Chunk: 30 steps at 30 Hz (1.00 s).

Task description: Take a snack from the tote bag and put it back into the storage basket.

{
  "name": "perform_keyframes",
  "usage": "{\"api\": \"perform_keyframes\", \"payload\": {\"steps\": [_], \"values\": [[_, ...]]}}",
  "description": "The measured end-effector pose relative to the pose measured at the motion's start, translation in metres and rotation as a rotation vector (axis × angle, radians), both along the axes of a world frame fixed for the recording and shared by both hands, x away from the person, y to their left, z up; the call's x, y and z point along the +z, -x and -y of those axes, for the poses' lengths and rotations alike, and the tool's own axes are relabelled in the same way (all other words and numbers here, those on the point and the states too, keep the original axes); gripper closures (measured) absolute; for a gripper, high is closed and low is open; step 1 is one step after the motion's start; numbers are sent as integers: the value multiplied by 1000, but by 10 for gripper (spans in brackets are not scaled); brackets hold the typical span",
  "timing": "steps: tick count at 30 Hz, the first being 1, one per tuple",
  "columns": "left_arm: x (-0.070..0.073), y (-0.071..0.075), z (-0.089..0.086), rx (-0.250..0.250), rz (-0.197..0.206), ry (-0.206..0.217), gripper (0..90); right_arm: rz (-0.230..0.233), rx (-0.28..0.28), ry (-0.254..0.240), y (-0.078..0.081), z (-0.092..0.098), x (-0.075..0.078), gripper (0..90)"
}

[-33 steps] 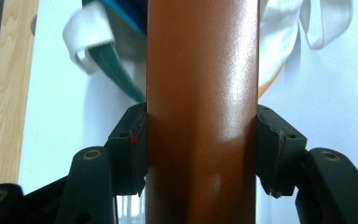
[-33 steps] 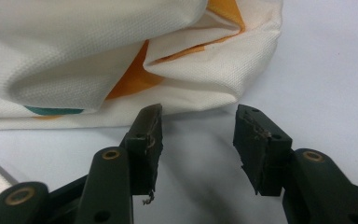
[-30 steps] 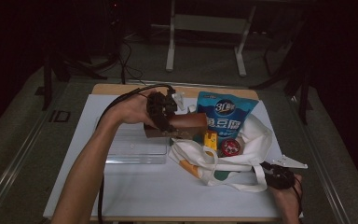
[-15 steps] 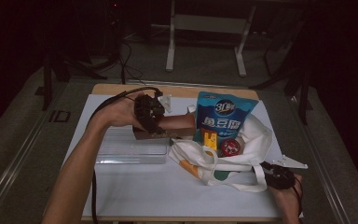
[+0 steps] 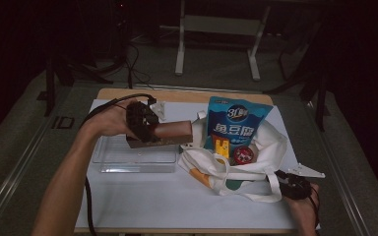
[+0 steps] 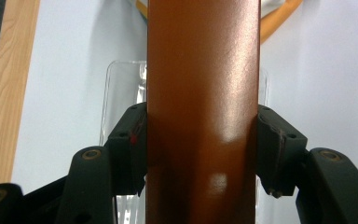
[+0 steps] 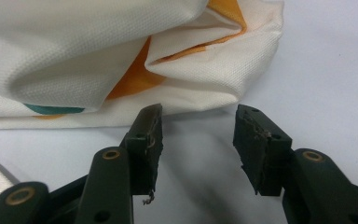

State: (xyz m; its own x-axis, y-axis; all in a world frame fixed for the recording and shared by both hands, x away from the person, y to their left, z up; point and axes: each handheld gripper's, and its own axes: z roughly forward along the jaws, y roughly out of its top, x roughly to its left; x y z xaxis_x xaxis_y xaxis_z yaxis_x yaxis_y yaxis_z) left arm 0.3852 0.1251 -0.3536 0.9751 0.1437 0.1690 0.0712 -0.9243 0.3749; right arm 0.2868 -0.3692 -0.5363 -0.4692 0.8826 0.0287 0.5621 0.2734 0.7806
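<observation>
High cam overlooks table (image 5: 142,206); tool cams close-up, share bag (image 5: 256,169).

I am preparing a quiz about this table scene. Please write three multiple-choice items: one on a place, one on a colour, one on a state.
1. Where is the clear tray?
A. left of the cloth bag
B. inside the bag
C. on the floor

2. What colour is the box in the left tongs?
A. green
B. brown
C. white

3. How are the right tongs?
A. shut on a strap
B. shut on the blue packet
C. open

Answers:
1 A, the high view shows them side by side.
2 B, the left gripper view shows brown.
3 C, a bare gap between the pads.
</observation>
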Motion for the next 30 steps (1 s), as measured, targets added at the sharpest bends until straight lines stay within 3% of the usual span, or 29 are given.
{"api": "perform_keyframes", "payload": {"steps": [18,30], "values": [[-13,7,-33,46,-15,-31,433,0,1,0,0,0,0,518],[-32,8,-37,32,-32,-77,432,-1,2,1,0,0,0,518]]}}
